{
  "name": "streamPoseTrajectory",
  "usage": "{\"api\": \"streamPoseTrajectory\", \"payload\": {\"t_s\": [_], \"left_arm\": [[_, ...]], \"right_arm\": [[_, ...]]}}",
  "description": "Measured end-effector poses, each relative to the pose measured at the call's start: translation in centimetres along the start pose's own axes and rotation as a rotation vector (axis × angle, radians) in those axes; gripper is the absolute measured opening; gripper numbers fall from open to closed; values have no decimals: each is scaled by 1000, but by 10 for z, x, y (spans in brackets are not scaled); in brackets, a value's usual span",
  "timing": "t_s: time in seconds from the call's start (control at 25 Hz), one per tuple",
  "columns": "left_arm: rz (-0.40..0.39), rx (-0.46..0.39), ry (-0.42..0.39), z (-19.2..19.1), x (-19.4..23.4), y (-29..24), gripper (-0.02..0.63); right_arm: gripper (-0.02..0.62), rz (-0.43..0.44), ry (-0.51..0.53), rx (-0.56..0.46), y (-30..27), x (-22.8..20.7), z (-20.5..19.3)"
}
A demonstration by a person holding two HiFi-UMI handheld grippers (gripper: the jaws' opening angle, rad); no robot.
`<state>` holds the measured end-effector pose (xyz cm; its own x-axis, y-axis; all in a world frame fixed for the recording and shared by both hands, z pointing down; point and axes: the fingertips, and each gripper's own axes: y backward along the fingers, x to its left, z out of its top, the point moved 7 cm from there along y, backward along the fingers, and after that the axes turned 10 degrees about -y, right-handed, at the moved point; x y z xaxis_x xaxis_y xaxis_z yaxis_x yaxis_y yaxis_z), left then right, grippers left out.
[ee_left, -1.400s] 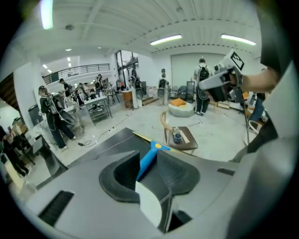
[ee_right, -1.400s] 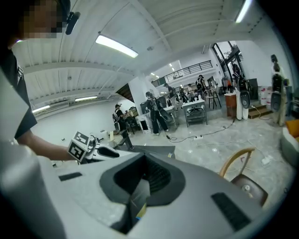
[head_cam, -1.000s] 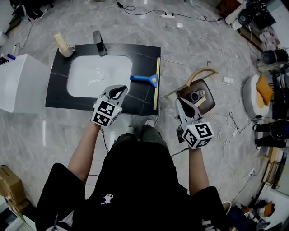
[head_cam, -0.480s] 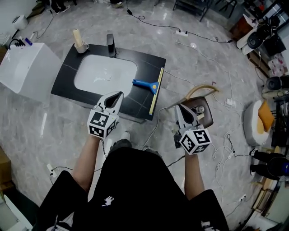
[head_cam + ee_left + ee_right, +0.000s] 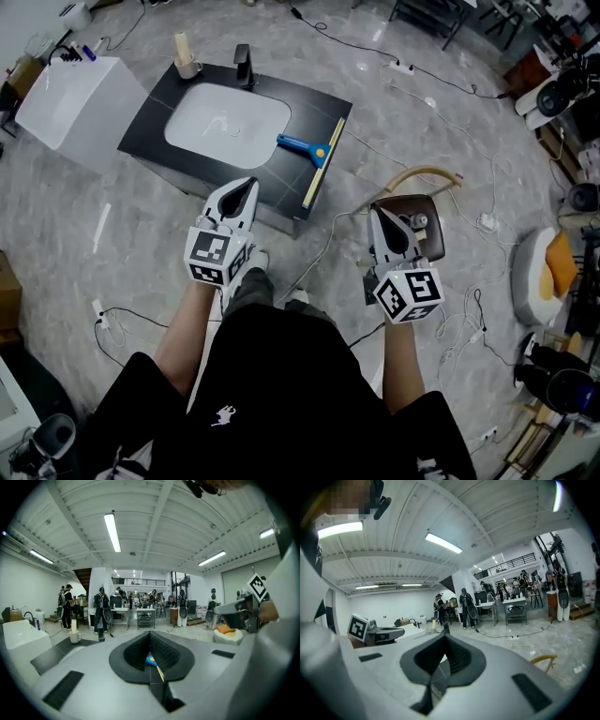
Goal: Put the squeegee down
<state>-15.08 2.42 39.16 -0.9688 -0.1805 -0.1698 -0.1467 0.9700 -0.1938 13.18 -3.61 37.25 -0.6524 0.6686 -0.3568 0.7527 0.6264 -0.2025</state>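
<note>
Looks like job done here, tbh. Found the squeegee (image 5: 317, 154) lying flat on the black countertop (image 5: 155, 127), just right of the white basin (image 5: 225, 124) going by the head view, touching neither claw. Reading its long axis off the yellow blade: running far-to-near along the counter edge out past the basin's right rim, roughly parallel to that rim. Blue handle sticking out crosswise, pointing back at the basin and ending just beside it. Checked the left gripper (image 5: 247, 185): pressed together, pinching nothing, hovering on the near side of the basin around the counter's front edge. Can spot a speck of blue and yellow through the hollow behind its tips in the left gripper view, just the far-off squeegee showing, not a hold. Same story for the right gripper (image 5: 377, 214): closed up, empty, well apart from the basin, off to its right and nearer the body. To wrap this up nicely: keep both claws clear of the counter and avoid brushing the blade. Lying that close to the edge away from the basin probably means one nudge drops it to the floor.
</note>
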Motion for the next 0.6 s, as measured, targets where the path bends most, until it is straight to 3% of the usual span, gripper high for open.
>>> {"api": "streamPoseTrajectory", "payload": {"t_s": [0.32, 0.6], "left_arm": [[83, -34, -52, 16, -43, 39, 3], [93, -68, -94, 35, -68, 49, 3]], "right_arm": [[2, 37, 19, -38, 54, -2, -3], [2, 41, 32, -70, 84, -4, 1]]}}
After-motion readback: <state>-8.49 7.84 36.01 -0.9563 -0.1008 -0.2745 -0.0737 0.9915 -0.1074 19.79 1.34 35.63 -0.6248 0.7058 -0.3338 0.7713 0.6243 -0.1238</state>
